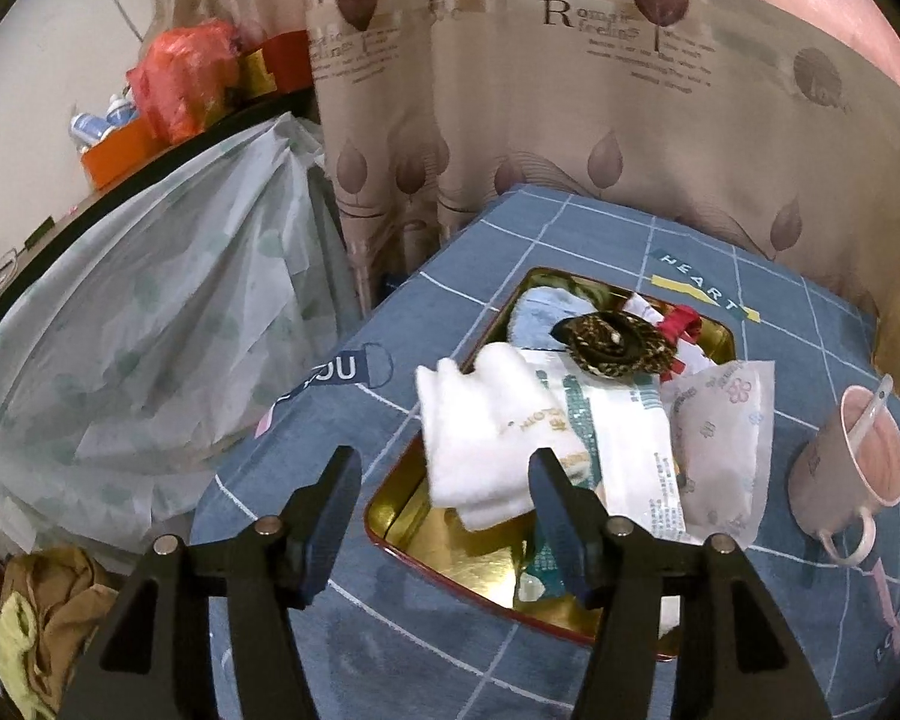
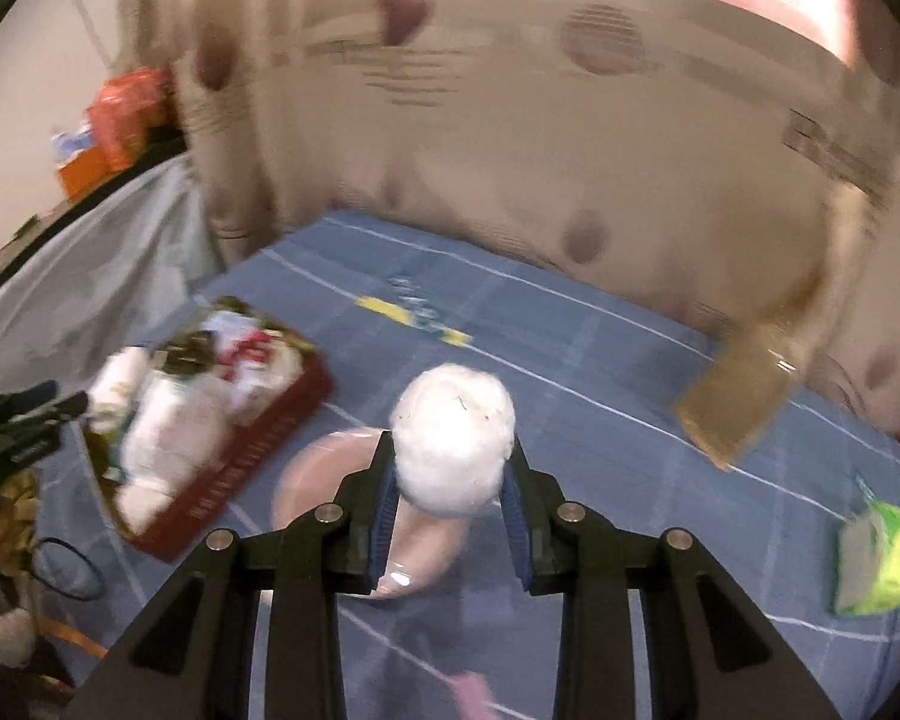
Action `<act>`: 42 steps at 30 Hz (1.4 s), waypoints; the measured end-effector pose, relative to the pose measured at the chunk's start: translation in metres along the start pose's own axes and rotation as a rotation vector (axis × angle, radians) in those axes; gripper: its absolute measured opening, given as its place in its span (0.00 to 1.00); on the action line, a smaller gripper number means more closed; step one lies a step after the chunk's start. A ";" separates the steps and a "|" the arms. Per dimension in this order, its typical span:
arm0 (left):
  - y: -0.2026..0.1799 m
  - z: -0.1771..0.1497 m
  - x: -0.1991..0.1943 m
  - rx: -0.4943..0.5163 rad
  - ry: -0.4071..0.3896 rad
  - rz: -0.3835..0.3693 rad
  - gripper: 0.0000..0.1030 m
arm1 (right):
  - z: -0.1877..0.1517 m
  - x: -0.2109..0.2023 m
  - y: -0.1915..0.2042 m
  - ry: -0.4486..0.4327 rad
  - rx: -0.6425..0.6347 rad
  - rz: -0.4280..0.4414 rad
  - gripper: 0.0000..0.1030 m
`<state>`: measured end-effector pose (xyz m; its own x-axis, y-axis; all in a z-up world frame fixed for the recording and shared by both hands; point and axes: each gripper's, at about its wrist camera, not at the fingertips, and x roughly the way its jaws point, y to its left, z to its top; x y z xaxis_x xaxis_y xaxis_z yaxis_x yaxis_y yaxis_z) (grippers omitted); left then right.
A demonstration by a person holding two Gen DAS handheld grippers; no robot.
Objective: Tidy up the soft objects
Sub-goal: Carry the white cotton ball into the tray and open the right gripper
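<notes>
Right gripper (image 2: 450, 483): clenched on a white fluffy ball (image 2: 452, 444), held above the pink mug (image 2: 366, 516) on the blue tablecloth (image 2: 600, 396). Left gripper (image 1: 444, 480): released, jaws wide over the near end of the tin (image 1: 450, 546). Tin holds a white towel (image 1: 474, 426), packets (image 1: 720, 444), and a scrunchie (image 1: 618, 342) toward its far end

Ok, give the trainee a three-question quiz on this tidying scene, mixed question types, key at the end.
1. True or false: the right hand-held gripper grips a white fluffy ball.
2. What rests in the pink mug? A) spoon B) pen C) straw
3. Fill in: the white folded cloth hangs over the rim of the red ____ with the gold inside.

Key: 1 true; 2 A; 3 tin.
</notes>
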<state>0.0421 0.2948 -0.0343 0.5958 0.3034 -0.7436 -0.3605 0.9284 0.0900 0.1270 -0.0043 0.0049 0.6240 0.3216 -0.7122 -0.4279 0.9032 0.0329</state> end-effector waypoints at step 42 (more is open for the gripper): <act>0.037 0.001 0.012 -0.112 0.038 0.035 0.58 | 0.032 0.136 0.187 0.125 -0.204 0.191 0.46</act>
<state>0.0370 0.3333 -0.0390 0.5545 0.3246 -0.7663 -0.4599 0.8869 0.0429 0.1529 0.2173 -0.0636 0.4394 0.4311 -0.7881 -0.6599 0.7501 0.0424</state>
